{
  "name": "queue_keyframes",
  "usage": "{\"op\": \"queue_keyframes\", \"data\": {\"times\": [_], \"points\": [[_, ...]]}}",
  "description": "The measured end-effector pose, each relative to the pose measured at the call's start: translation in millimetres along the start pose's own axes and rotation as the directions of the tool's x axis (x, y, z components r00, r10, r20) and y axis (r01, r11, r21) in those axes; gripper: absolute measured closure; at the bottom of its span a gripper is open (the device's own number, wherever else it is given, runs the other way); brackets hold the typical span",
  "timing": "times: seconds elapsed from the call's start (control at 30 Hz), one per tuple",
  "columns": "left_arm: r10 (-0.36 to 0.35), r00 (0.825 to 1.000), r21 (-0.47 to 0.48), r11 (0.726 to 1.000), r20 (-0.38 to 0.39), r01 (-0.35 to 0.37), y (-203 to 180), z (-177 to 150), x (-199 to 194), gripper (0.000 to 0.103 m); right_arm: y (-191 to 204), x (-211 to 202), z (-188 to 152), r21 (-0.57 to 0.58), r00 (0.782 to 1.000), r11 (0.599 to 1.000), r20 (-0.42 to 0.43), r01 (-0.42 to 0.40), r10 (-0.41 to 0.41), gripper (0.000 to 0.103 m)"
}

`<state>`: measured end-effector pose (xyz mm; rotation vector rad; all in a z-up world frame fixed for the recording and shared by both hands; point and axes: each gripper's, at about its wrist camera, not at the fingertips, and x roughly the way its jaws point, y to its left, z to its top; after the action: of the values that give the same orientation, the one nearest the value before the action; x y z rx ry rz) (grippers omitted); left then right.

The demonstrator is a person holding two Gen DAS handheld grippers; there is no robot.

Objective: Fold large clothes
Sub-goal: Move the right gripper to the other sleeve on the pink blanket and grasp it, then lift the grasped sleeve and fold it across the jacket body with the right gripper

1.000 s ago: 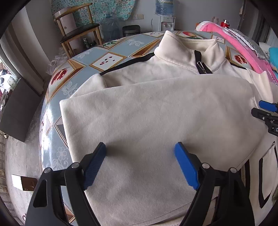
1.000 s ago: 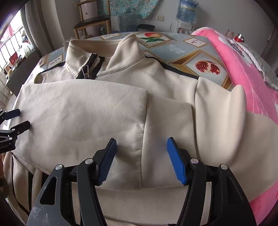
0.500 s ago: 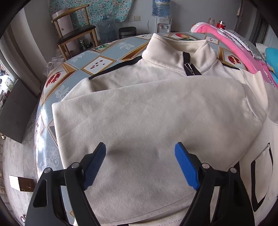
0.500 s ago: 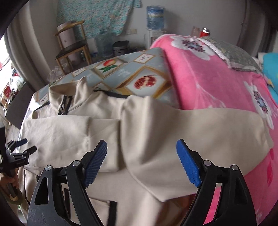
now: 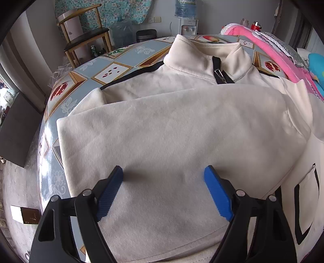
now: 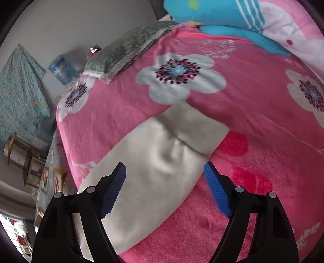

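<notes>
Your left gripper [image 5: 163,187] hangs with jaws apart over the cream zip-collared fleece jacket [image 5: 172,129] on the fruit-patterned blue tablecloth [image 5: 113,68], while your right gripper [image 6: 164,187], jaws just narrowing yet apart and empty, straddles its cream sleeve [image 6: 162,153] on the pink flowered blanket [image 6: 253,121].

A wooden chair [image 5: 85,38] stands beyond the fruit-patterned surface [image 5: 113,68], near a water dispenser [image 5: 186,18] and a dark bin [image 5: 146,35]. A pink flowered blanket [image 6: 253,125] carries a grey-green cushion [image 6: 129,46] and a blue plush toy [image 6: 218,14].
</notes>
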<state>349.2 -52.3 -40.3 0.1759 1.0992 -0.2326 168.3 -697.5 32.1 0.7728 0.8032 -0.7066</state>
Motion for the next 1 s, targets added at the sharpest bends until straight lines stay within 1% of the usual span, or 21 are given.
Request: {"op": "queue_keyframes", "data": {"times": [0.17,0.27,0.33,0.37,0.43,0.47,0.5,0.53,0.63,0.73,0.87,1.0], "points": [[-0.002,1.0,-0.009,1.0,-0.006,0.002,1,1,1,0.022,-27,28,11,0.098,0.999,0.995,-0.028,0.025,-0.022,0.037],[0.007,1.0,-0.008,1.0,-0.007,-0.007,-1,1,1,0.022,-39,44,10,0.147,0.998,0.988,-0.055,0.037,-0.029,0.047],[0.008,1.0,-0.009,1.0,-0.006,-0.008,0,0,1,0.022,-44,54,6,0.158,0.997,0.986,-0.068,0.058,-0.048,0.058],[0.007,1.0,-0.009,1.0,-0.005,-0.008,0,0,1,0.022,-44,57,4,0.155,0.996,0.986,-0.065,0.066,-0.057,0.059],[0.01,1.0,-0.01,1.0,-0.003,-0.01,0,0,1,0.021,-42,56,1,0.13,0.997,0.989,-0.043,0.075,-0.07,0.071],[0.013,1.0,-0.01,1.0,-0.002,-0.013,0,0,1,0.021,-39,55,0,0.111,0.997,0.991,-0.03,0.08,-0.077,0.074],[0.016,1.0,-0.009,1.0,-0.001,-0.016,-1,0,1,0.021,-36,53,-1,0.094,0.996,0.992,-0.021,0.084,-0.082,0.084],[0.02,1.0,-0.01,1.0,0.001,-0.02,-1,0,1,0.021,-33,50,-1,0.075,0.996,0.993,-0.012,0.087,-0.086,0.088],[0.026,1.0,-0.015,1.0,0.011,-0.025,-2,0,1,0.02,-21,37,0,0.023,0.994,0.995,0.048,0.102,-0.103,0.09],[0.028,1.0,-0.021,0.999,0.014,-0.028,-2,1,1,0.02,-4,13,3,-0.03,0.987,0.994,0.126,0.101,-0.096,0.091],[0.044,0.999,-0.004,0.999,0.024,-0.044,-5,1,-3,0.02,32,-32,3,-0.119,0.974,0.991,0.224,0.069,-0.041,0.091],[0.026,0.999,0.004,1.0,0.034,-0.026,-4,-3,-12,0.021,79,-77,-5,-0.212,0.956,0.977,0.286,-0.001,0.063,0.091]]}}
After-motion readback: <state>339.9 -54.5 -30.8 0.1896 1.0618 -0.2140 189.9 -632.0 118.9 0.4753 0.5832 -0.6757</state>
